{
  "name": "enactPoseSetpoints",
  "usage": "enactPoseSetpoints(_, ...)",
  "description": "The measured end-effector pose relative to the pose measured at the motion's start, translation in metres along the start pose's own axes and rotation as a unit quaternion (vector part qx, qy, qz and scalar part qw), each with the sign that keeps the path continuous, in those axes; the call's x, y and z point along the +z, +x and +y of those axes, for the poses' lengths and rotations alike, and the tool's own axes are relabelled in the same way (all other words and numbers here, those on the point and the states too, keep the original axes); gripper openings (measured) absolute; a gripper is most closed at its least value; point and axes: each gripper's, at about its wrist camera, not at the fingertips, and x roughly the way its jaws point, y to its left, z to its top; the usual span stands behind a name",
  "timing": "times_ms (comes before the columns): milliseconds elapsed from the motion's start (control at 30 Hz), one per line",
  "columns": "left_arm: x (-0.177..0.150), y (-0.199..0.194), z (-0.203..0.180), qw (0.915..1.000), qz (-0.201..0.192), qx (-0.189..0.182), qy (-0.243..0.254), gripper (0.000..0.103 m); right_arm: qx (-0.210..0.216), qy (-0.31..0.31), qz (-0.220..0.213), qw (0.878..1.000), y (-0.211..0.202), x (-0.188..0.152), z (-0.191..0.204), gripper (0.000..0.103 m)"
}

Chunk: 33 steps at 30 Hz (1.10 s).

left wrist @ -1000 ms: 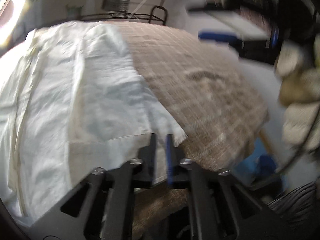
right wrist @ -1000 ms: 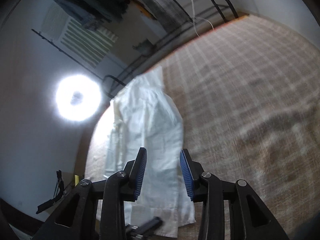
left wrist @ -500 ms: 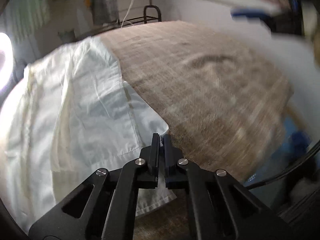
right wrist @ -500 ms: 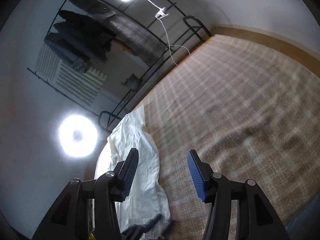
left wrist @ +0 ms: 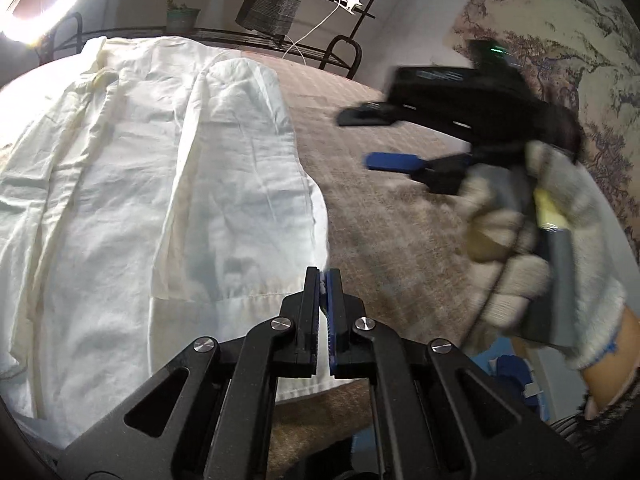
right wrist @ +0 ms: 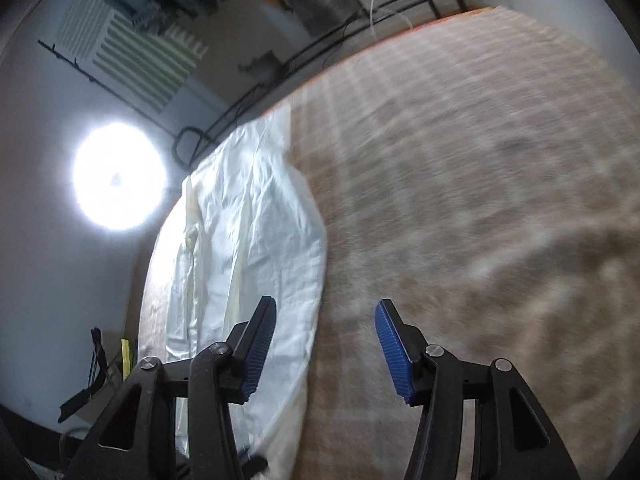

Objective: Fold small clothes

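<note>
Along the near edge of the bed (left wrist: 400, 208), your left gripper (left wrist: 323, 280) sits low and points toward the far rail, its jaws pressed nearly together with a sliver of white fabric pinched between them at the hem corner of the white shirt (left wrist: 160, 184). That shirt lies spread flat over the left half of the bed, reaching from the near edge up to the far edge, with one panel folded over on top so its long fold runs down the middle; its right border curves along the bare brown plaid bedcover. Your right gripper (left wrist: 376, 136), seen from the left wrist view, hangs above the bedcover to the right of the shirt, tilted and blurred, held in your gloved right hand (left wrist: 536, 248) near the bed's right side. From the right wrist view, your right gripper (right wrist: 324, 340) has its jaws spread wide with nothing between them, one blue pad over the shirt's right border (right wrist: 256, 240) and the other over bare bedcover. Open cover stretches from the shirt's border across to the right edge and up to the far corner by the black metal rack (left wrist: 340, 48).
</note>
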Motion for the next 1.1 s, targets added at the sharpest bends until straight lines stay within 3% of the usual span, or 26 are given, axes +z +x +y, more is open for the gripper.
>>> enactPoseSetpoints(200, 0.000, -0.010, -0.002, 0.9999, -0.008, -0.013, 0.000, 0.001, 0.016, 0.015, 0.017, 1.000, 0.043, 0.015, 0.011, 0.053)
enactPoseSetpoints(233, 0.001, -0.012, -0.001, 0.9998, -0.010, -0.016, -0.001, 0.001, 0.020, 0.013, 0.025, 0.999, 0.052, 0.016, 0.015, 0.049)
enactPoseSetpoints(367, 0.003, -0.023, 0.009, 0.9996, -0.015, -0.022, -0.013, 0.001, -0.014, -0.009, 0.049, 0.999, 0.073, 0.014, 0.033, 0.004)
enactPoseSetpoints(400, 0.003, -0.029, 0.014, 0.9994, -0.017, -0.023, -0.018, 0.001, -0.023, -0.015, 0.048, 0.998, 0.075, 0.014, 0.041, 0.002)
enactPoseSetpoints(533, 0.002, -0.043, 0.034, 0.9987, -0.021, -0.026, -0.040, 0.001, -0.023, -0.039, 0.026, 0.999, 0.067, 0.014, 0.069, 0.000)
enactPoseSetpoints(667, -0.003, -0.060, 0.055, 0.9972, -0.026, -0.027, -0.065, 0.000, -0.054, -0.102, 0.014, 0.993, 0.070, 0.007, 0.110, 0.000)
enactPoseSetpoints(900, -0.021, -0.077, 0.091, 0.9937, -0.026, -0.017, -0.108, 0.000, -0.082, -0.224, 0.026, 0.971, 0.106, -0.020, 0.189, 0.000)
enactPoseSetpoints(1100, -0.032, -0.082, 0.119, 0.9911, -0.022, 0.004, -0.132, 0.000, -0.100, -0.284, 0.059, 0.952, 0.154, -0.044, 0.220, 0.000)
